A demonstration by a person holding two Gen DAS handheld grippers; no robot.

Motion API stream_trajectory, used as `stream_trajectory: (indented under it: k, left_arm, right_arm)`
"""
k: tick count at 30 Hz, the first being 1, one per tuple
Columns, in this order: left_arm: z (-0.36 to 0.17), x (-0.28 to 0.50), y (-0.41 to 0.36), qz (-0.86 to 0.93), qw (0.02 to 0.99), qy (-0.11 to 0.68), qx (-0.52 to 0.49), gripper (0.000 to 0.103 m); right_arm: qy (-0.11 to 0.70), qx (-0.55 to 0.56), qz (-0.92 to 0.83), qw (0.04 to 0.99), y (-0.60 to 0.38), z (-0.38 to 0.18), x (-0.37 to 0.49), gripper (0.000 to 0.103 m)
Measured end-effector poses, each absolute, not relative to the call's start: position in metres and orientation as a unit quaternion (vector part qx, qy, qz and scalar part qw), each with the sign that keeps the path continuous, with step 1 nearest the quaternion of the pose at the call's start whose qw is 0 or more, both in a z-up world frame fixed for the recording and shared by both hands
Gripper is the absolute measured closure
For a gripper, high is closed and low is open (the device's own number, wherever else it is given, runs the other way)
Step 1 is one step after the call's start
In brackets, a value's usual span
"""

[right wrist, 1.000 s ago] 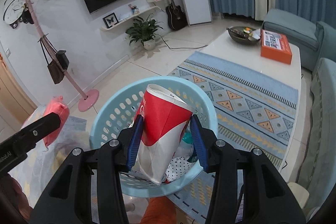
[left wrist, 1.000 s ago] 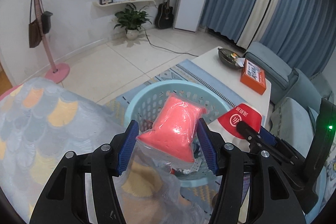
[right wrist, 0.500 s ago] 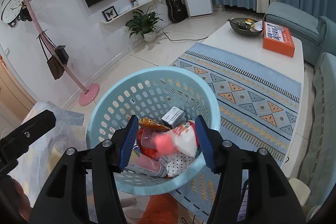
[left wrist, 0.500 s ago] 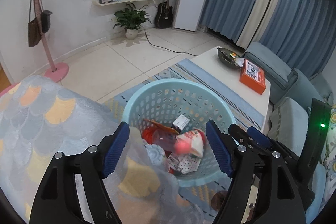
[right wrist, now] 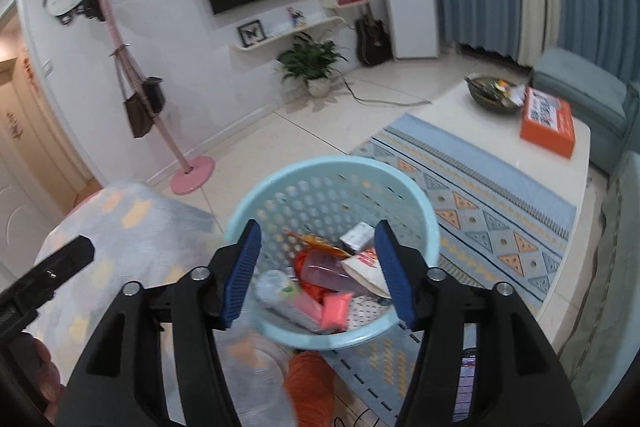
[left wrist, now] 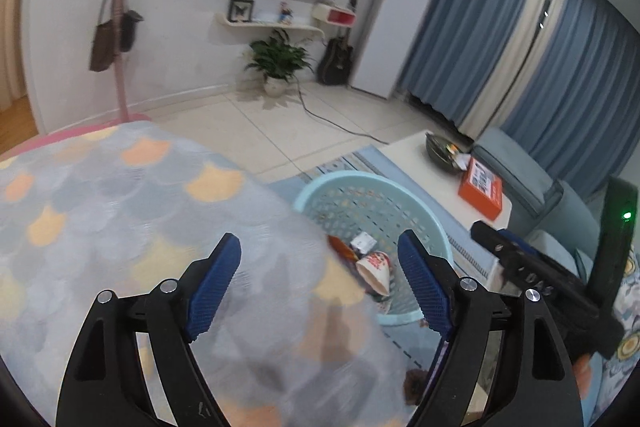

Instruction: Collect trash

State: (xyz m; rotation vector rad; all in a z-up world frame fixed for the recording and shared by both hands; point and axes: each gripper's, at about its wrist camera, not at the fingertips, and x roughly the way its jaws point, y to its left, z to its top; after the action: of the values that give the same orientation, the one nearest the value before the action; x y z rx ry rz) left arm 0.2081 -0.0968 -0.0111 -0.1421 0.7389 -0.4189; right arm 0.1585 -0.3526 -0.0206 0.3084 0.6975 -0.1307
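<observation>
opening ribbed blue tongs hang empty above round perforated basket.

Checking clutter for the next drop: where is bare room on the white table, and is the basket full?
The white table is bare from its near end up to the orange box and dark bowl, which crowd its far end. The basket floor is covered with trash; only space above the pile is free.

Perforated plastic basket (smooth, glossy); soft cloth cover; woven rug
</observation>
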Motion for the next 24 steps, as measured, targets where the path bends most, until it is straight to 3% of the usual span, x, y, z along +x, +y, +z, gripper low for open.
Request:
stream_trajectory:
  k: [7,14,16,19,24]
  left_arm:
    - [-0.003,0.165,-0.038,-0.135,0.937,0.315,-0.074,0.020]
    - [-0.019,0.131,0.000,-0.059,0.960,0.271,-0.040,0.020]
    - [-0.020,0.124,0.006,-0.046,0.965,0.254,-0.042,0.020]
    - [-0.021,0.115,0.009,-0.030,0.973,0.228,-0.022,0.020]
    - [-0.026,0.108,0.016,-0.026,0.975,0.221,-0.022,0.020]
  right_arm:
    - [0.306,0.109,-0.025,0.946,-0.285,0.012,0.132,0.029]
    - [0.245,0.093,-0.042,0.964,-0.234,0.007,0.099,0.029]
    - [0.219,0.079,-0.069,0.970,-0.222,0.005,0.091,0.021]
    - [0.197,0.049,-0.096,0.974,-0.205,0.002,0.087,0.020]
    - [0.213,0.050,-0.100,0.971,-0.192,-0.011,0.094,0.020]
